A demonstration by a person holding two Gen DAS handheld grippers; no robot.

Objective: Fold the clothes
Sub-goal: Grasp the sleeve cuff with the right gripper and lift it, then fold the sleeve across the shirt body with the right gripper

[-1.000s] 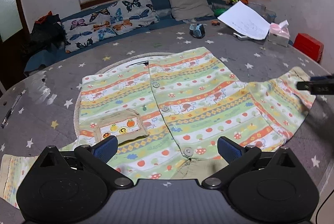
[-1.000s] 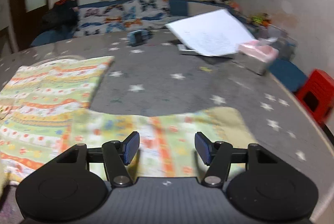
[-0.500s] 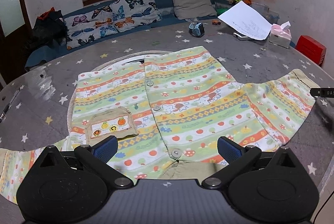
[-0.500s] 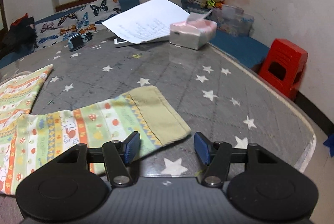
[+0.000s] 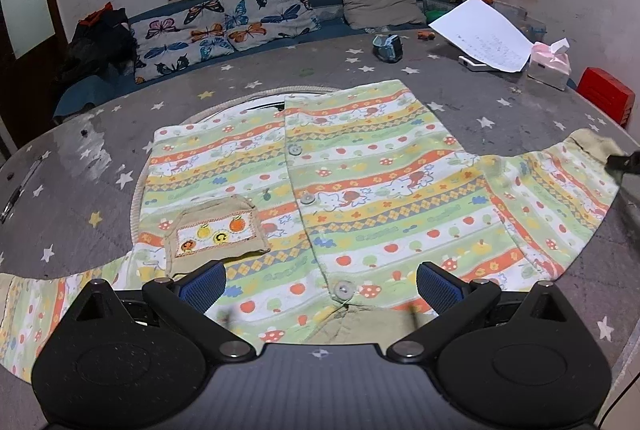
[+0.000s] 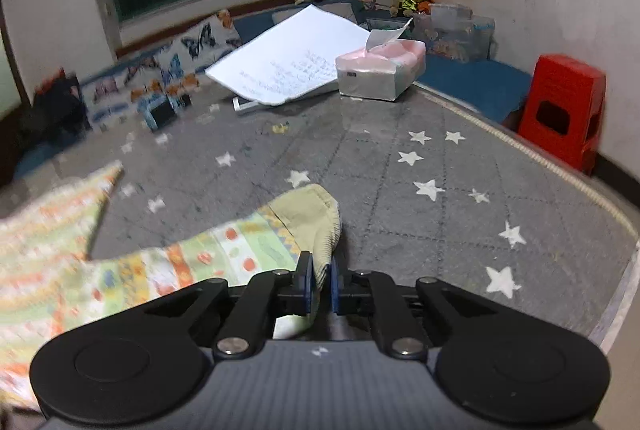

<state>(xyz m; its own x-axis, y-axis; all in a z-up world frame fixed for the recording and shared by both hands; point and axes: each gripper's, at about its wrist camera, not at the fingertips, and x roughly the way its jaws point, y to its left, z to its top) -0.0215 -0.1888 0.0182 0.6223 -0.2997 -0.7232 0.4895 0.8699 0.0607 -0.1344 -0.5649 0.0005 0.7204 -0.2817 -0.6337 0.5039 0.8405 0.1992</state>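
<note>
While our left claw (image 5: 318, 280) hangs spread wide over the collar end of the shirt (image 5: 352, 189), touching nothing, the left view shows that shirt lying flat and buttoned on the starred grey surface (image 5: 460, 93), one sleeve (image 5: 560, 197) stretched toward the right edge, where a dark fingertip of the right claw (image 5: 622, 162) meets its cuff. A pocket (image 5: 218, 230) with fruit patches sits just ahead of our left finger. From the right view, our right claw (image 6: 318, 284) is pressed together on the khaki cuff (image 6: 316, 220), lifted slightly off the surface, with a paper (image 6: 292, 63), tissue box (image 6: 380, 69) and red stool (image 6: 562, 105) beyond.
</note>
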